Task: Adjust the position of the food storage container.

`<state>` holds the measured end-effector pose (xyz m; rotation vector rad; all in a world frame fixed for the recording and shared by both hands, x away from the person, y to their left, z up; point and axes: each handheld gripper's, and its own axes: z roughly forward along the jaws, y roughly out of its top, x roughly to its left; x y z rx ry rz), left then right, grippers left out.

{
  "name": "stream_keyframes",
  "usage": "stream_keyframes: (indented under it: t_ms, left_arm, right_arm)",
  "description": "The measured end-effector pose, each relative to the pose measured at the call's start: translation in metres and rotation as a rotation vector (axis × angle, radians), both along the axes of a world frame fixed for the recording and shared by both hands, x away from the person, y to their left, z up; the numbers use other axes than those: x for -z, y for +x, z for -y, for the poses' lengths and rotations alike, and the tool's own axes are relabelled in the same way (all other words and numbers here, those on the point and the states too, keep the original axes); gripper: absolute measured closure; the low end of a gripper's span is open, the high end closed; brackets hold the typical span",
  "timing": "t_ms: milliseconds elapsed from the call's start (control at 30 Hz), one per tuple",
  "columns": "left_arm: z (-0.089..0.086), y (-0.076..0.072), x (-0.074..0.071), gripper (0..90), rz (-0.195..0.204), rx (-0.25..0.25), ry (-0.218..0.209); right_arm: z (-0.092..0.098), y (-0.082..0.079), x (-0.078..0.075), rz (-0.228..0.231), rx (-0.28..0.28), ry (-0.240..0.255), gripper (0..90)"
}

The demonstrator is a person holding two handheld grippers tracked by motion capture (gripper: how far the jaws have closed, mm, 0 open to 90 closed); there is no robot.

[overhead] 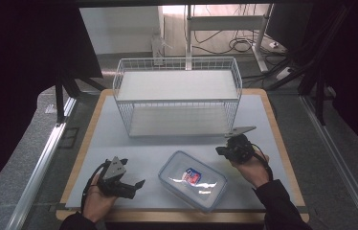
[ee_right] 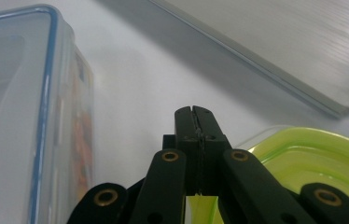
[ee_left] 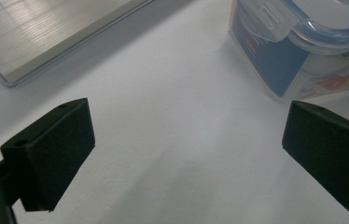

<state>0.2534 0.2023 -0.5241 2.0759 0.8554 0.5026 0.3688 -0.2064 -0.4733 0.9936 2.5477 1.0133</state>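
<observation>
White wire basket rack [overhead: 177,98] with two flat shelves stands at 12 o'clock on the pale table mat [overhead: 119,143], open front toward the person. Clear plastic food container [overhead: 193,180] with a blue-rimmed clip-lock lid and a red-and-blue label lies near the mat's 6 o'clock edge, turned at a diagonal, between the two hands. Left gripper [overhead: 136,184] sits at 8 o'clock in the person's left hand [overhead: 98,201], pointing toward the container; its jaws are wide apart with nothing between them. In the left gripper view the container's [ee_left: 298,51] blue-labelled corner and lid clasp lie at 1 o'clock beyond the gap, not touching either jaw, and the rack's lower shelf edge [ee_left: 46,42] runs across 11 o'clock. Right gripper [overhead: 221,151] sits at 4 o'clock in the right hand [overhead: 253,170], just beside the container's far right corner. In the right gripper view its jaws are pressed together on the edge of a yellow-green lid [ee_right: 322,163], which extends toward 4 o'clock; the clear container [ee_right: 18,116] is at 9 o'clock, apart from the jaws.
</observation>
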Motion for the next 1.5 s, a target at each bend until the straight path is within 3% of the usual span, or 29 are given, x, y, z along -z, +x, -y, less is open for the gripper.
stream_keyframes:
  t_ms: [333, 500, 567, 700, 800, 900, 1033, 1200, 1300, 1367, 1500]
  left_arm:
    - [0.001, 0.000, 0.000, 2.7, -0.011, 0.000, 0.002]
    - [0.004, 0.000, 0.000, 3.3, -0.021, -0.009, 0.013]
    - [0.005, 0.000, 0.000, 3.4, -0.035, -0.017, 0.016]
    - [0.005, 0.001, -0.004, 7.8, -0.041, -0.030, -0.029]
    - [0.006, 0.003, -0.007, 17.3, -0.045, -0.014, -0.048]
    - [0.007, 0.007, -0.009, 29.4, -0.060, 0.012, -0.089]
    - [0.014, 0.016, -0.010, 45.8, -0.078, 0.043, -0.107]
    - [0.026, 0.027, -0.009, 70.6, -0.111, 0.070, -0.104]
    - [0.036, 0.033, -0.006, 80.8, -0.127, 0.086, -0.057]
    - [0.044, 0.036, -0.004, 84.5, -0.138, 0.096, -0.035]
    - [0.056, 0.038, -0.001, 86.5, -0.158, 0.120, -0.026]
  right_arm:
    - [0.034, -0.005, -0.001, 0.007, 0.078, 0.014, 90.0]
    - [0.032, -0.014, -0.004, 0.033, 0.068, 0.018, 90.0]
    - [0.033, -0.027, -0.009, 0.061, 0.068, 0.017, 89.9]
    - [0.040, -0.044, -0.011, 0.062, 0.078, 0.045, 89.4]
    - [0.045, -0.059, -0.008, 0.042, 0.078, 0.080, 89.4]
    - [0.046, -0.075, -0.005, 0.033, 0.067, 0.076, 89.2]
    - [0.047, -0.095, -0.001, 0.021, 0.056, 0.088, 89.1]
    - [0.041, -0.116, 0.009, -0.030, 0.031, 0.070, 89.0]
    - [0.039, -0.125, 0.016, -0.068, 0.034, 0.055, 89.0]
    - [0.037, -0.130, 0.019, -0.097, 0.027, 0.059, 89.0]
    - [0.031, -0.130, 0.018, -0.110, 0.014, 0.077, 89.0]
